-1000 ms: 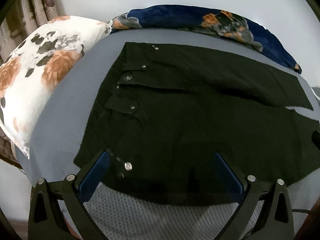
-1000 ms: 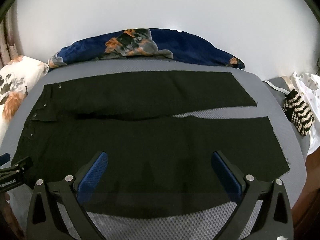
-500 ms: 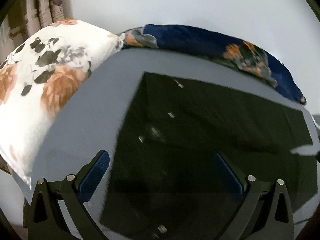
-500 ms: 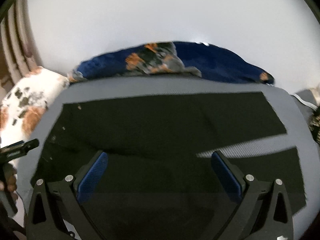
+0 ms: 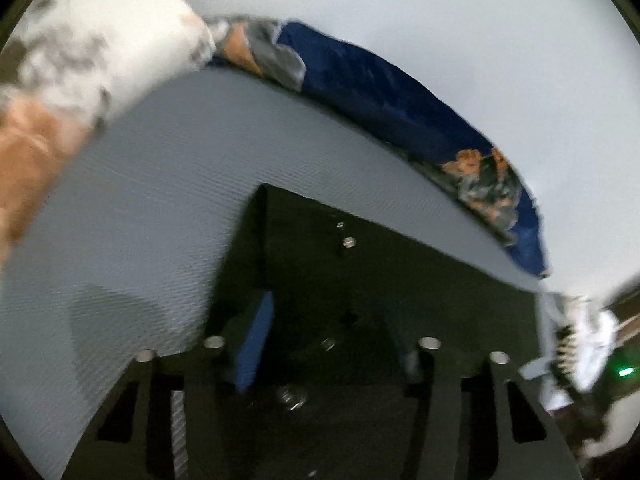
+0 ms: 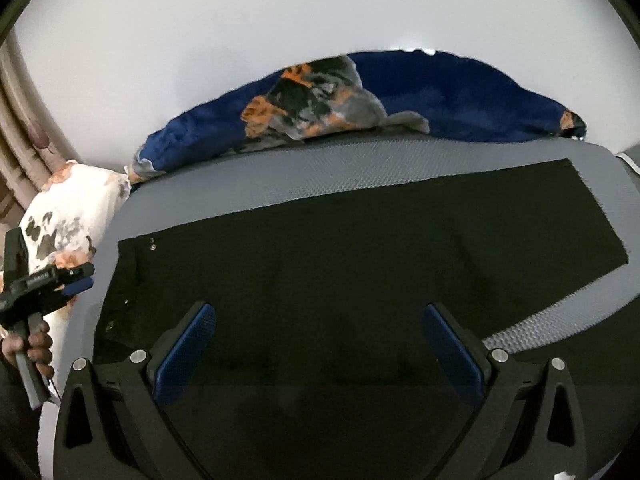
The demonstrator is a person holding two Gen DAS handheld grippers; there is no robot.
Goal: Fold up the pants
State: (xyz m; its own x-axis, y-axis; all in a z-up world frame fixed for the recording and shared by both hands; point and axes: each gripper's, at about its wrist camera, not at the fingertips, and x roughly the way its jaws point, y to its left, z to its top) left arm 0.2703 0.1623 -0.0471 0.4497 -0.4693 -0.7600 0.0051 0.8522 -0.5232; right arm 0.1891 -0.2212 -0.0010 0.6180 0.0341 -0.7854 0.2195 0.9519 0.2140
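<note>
The left gripper (image 5: 324, 344) is closing over the waistband of the black pants (image 6: 360, 280), cloth between its jaws, while the right gripper (image 6: 320, 352) hangs wide open and empty above the legs, which lie flat on the grey bed (image 6: 400, 168), likely ready for folding.

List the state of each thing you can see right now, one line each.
Pants: spread flat on the bed, legs apart, not yet folded.
Left gripper: jaws closing over the waistband; whether they grip it is unclear.
Right gripper: open, above the pants.
Bed: gray cover, smooth.
Floral pillow: lying beside the waistband end.
</note>
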